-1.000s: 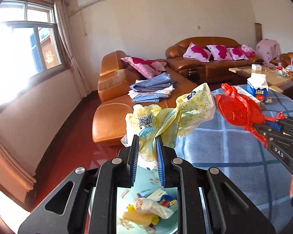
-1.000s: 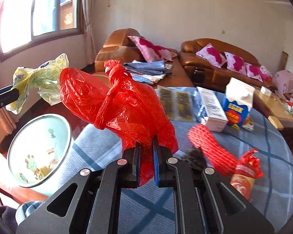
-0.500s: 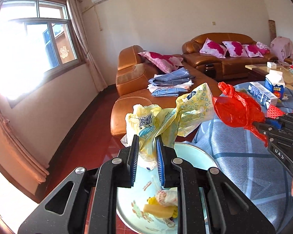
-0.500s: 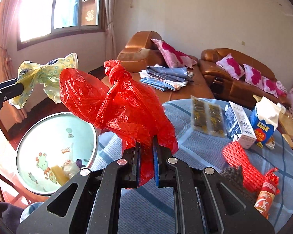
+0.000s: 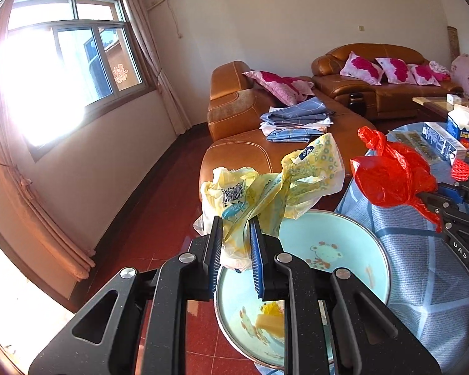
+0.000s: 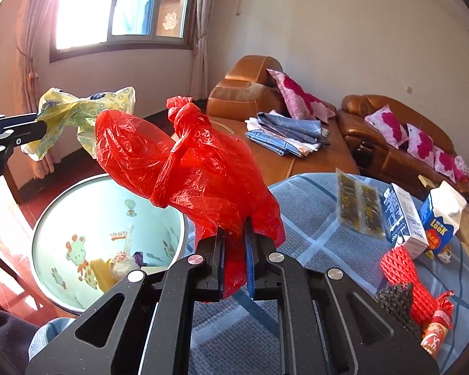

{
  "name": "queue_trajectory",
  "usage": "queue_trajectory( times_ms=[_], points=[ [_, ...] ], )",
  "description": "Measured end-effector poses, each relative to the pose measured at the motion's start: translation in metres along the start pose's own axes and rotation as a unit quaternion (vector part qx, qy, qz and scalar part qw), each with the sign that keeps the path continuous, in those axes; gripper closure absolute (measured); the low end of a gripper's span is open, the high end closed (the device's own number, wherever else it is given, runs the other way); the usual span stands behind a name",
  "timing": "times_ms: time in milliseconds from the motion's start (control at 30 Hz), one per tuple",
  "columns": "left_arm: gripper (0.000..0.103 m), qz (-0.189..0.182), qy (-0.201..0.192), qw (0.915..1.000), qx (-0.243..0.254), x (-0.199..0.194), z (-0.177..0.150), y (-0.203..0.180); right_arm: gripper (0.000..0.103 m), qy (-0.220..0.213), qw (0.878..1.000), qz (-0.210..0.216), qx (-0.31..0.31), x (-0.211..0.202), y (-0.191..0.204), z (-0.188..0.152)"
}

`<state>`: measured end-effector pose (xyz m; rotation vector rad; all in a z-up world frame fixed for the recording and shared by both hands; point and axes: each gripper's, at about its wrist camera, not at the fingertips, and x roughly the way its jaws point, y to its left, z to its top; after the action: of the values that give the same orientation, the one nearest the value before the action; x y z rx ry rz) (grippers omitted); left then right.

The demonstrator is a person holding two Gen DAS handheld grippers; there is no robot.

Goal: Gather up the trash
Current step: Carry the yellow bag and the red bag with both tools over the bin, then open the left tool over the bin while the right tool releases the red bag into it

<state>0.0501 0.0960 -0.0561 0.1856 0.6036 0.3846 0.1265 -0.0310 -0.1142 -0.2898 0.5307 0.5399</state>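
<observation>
My left gripper (image 5: 234, 243) is shut on a crumpled yellow plastic bag (image 5: 272, 184) and holds it above the near rim of a pale blue cartoon bin (image 5: 328, 250). My right gripper (image 6: 234, 243) is shut on a knotted red plastic bag (image 6: 197, 168) and holds it above the table edge, beside the bin (image 6: 87, 206). The bin holds yellow and white scraps (image 6: 115, 268). The red bag (image 5: 390, 178) and right gripper (image 5: 422, 195) also show in the left wrist view; the yellow bag (image 6: 78, 112) and left gripper (image 6: 42, 129) show in the right wrist view.
A round table with a blue checked cloth (image 6: 312, 234) carries a red net (image 6: 403, 281), a black foam piece (image 6: 394, 297), a milk carton (image 6: 441, 218), a white box (image 6: 403, 218) and a snack packet (image 6: 356, 206). Brown sofas (image 5: 244, 115) stand behind.
Both grippers have swung left with their bags. The bin now lies further right in the left wrist view. The table items have shifted right in the right wrist view.
</observation>
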Motion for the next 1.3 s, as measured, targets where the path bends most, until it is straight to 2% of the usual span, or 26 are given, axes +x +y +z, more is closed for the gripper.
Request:
queue_trajectory(
  times_ms=[500, 1300],
  points=[
    [0.086, 0.019, 0.016, 0.9997, -0.003, 0.007, -0.003, 0.003, 0.092, -0.009, 0.999, 0.011, -0.05, -0.004, 0.022, -0.003],
    [0.085, 0.006, 0.023, 0.9997, -0.001, 0.013, -0.005, -0.001, 0.092, -0.011, 0.997, 0.033, -0.065, -0.002, 0.028, -0.005]
  ],
)
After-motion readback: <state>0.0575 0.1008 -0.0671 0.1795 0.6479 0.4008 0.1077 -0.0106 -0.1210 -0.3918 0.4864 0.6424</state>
